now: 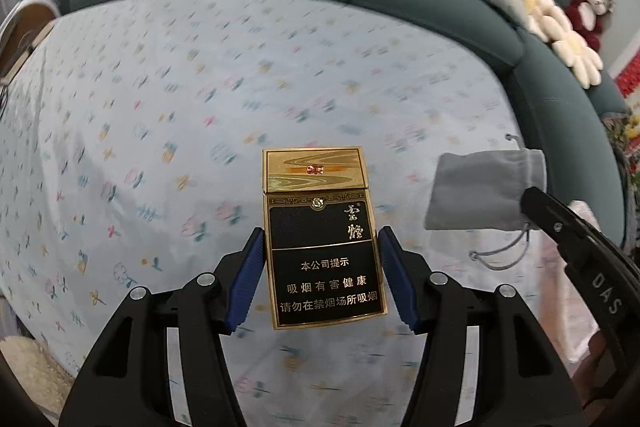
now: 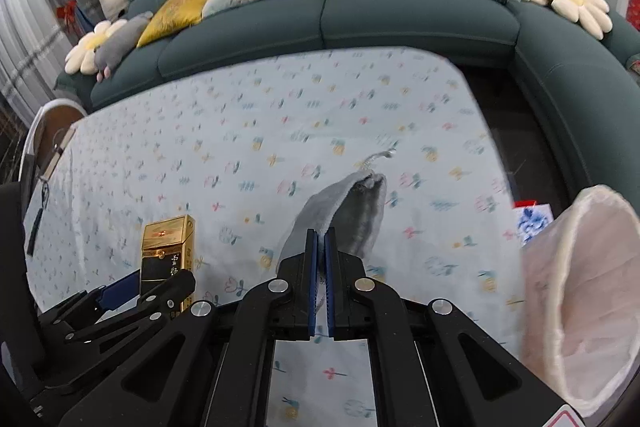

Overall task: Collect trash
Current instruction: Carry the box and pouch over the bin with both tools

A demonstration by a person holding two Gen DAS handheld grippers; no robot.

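Gripped between left gripper (image 1: 322,271) pads, cigarette box (image 1: 322,243); pinched in right gripper (image 2: 319,267), grey pouch (image 2: 348,215), apparently by an edge, liable to slip.

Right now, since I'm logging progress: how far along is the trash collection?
Midway. Both pieces are picked up: the left hand-held gripper holds the gold-and-black cigarette box, and the right hand-held gripper is shut on the grey drawstring pouch. Neither is yet in the pink-lined bin. The tablecloth shows nothing else.
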